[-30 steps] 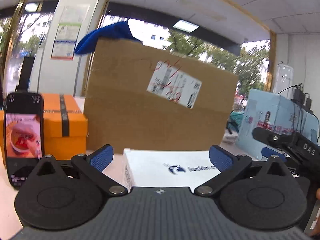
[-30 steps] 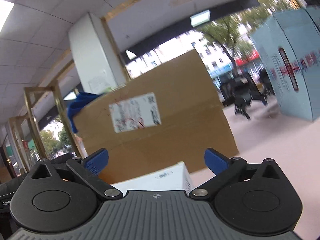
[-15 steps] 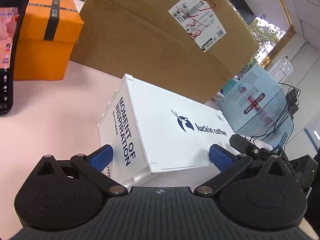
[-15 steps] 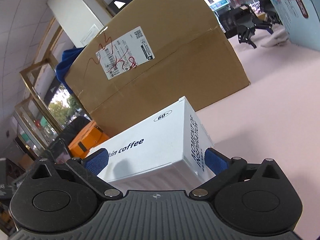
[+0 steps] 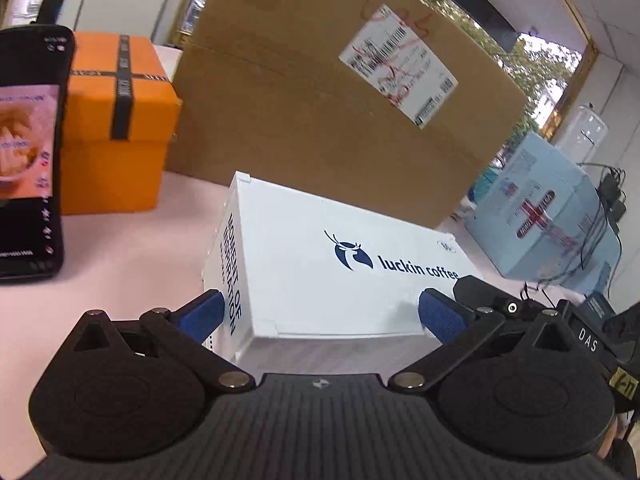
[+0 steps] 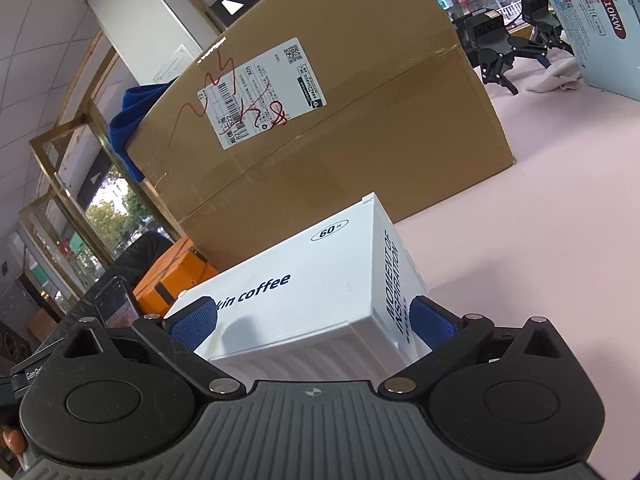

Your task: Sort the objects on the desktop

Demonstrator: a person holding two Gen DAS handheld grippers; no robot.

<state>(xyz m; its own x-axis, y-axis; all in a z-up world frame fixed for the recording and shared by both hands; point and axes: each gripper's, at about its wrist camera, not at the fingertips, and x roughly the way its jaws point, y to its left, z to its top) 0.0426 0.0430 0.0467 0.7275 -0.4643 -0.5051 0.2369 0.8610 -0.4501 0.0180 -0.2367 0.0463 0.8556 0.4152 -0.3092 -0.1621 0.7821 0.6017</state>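
A white "luckin coffee" box (image 5: 320, 256) lies on the pink tabletop in front of a big cardboard carton (image 5: 320, 100). My left gripper (image 5: 320, 314) is open, and its blue pads (image 5: 200, 314) straddle the box's near left corner. The right wrist view shows the same white box (image 6: 312, 288) from its other end. My right gripper (image 6: 312, 322) is open there, with a pad (image 6: 432, 320) beside the box's end face. Its black body (image 5: 520, 312) shows at the right of the left wrist view.
A lit phone (image 5: 28, 152) stands at the left beside an orange box (image 5: 116, 120). A pale blue carton (image 5: 548, 212) with cables sits to the right. A blue cloth (image 6: 128, 120) lies on the cardboard carton (image 6: 340, 120). A black device (image 6: 500, 52) stands far right.
Both grippers have tipped down from facing the cardboard carton to looking onto the white box, which now sits between their fingers. Both stay wide apart.
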